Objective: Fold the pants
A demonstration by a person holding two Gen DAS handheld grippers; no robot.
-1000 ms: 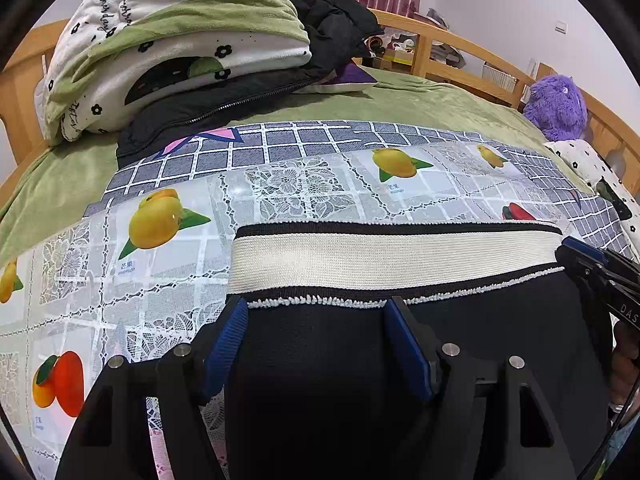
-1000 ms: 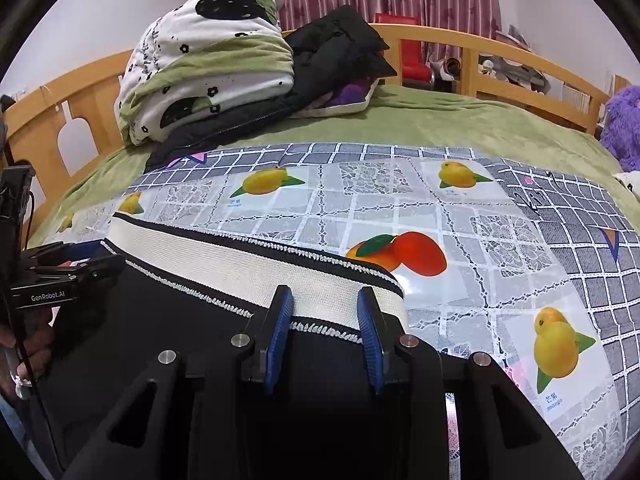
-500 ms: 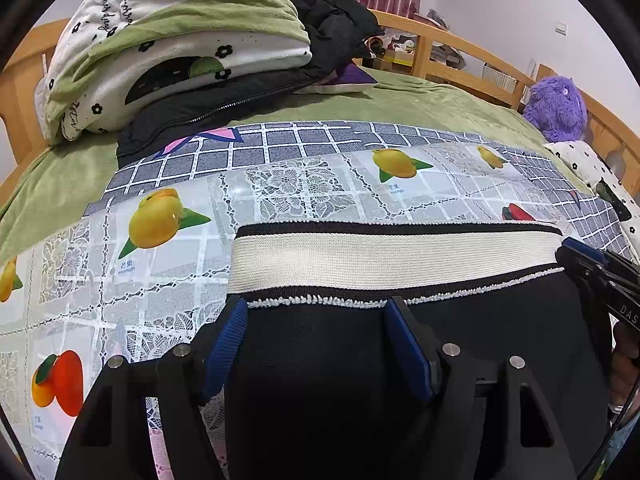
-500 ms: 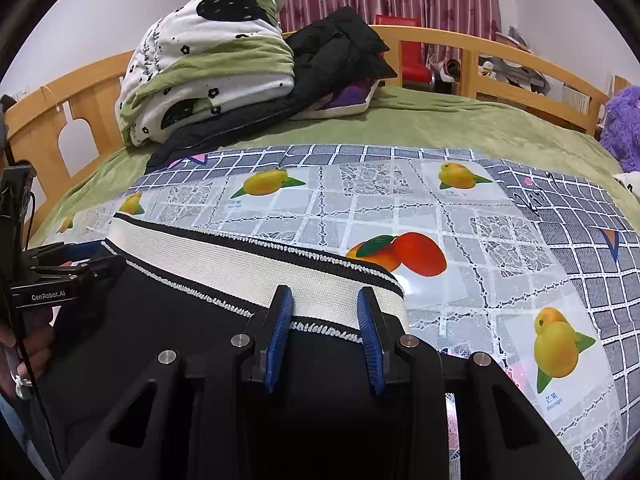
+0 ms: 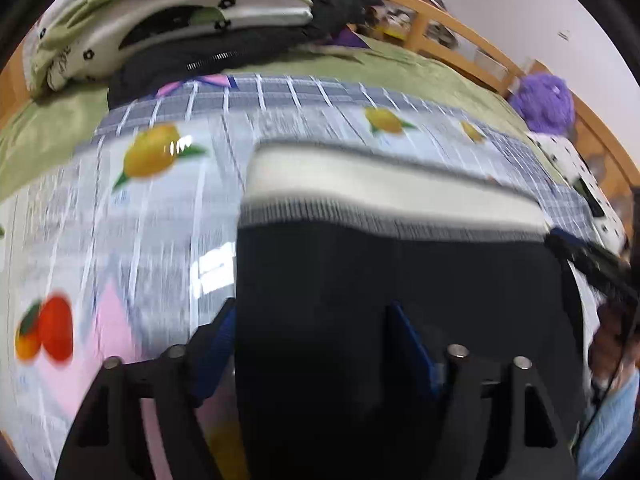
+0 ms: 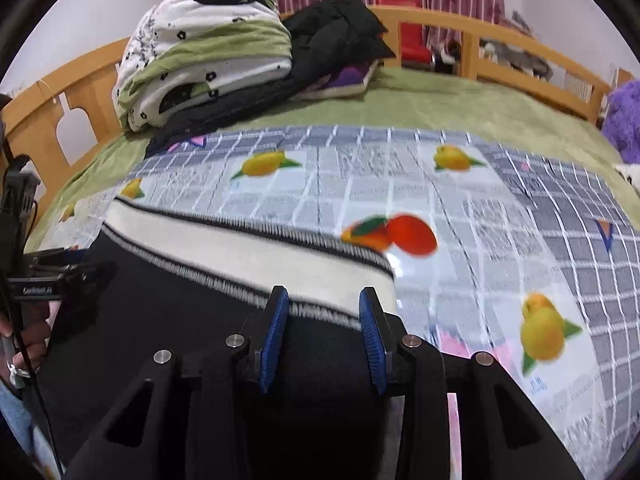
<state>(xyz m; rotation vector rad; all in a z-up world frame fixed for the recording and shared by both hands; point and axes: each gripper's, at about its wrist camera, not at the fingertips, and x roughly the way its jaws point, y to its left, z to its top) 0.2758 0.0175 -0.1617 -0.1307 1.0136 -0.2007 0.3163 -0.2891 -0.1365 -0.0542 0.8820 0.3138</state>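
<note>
The black pants [image 5: 392, 280] with a cream waistband [image 5: 380, 184] lie on the fruit-print cloth [image 5: 168, 216]. My left gripper [image 5: 316, 332] stands open over the black fabric, its fingers wide apart near the pants' left edge, well below the waistband. My right gripper [image 6: 324, 320] is open at the waistband's right end [image 6: 340, 276], with cloth between its blue pads. The pants also show in the right wrist view [image 6: 180, 320]. Each gripper shows at the edge of the other's view.
A folded green and white quilt [image 6: 208, 52] and a black jacket [image 6: 336, 36] are piled at the back of the bed. A wooden bed rail [image 6: 520, 52] runs behind. A purple plush toy [image 5: 544, 100] sits at the right.
My left gripper has pulled back from the waistband toward me, and its view is blurred by motion. The right gripper has shifted slightly. The pants lie as before.
</note>
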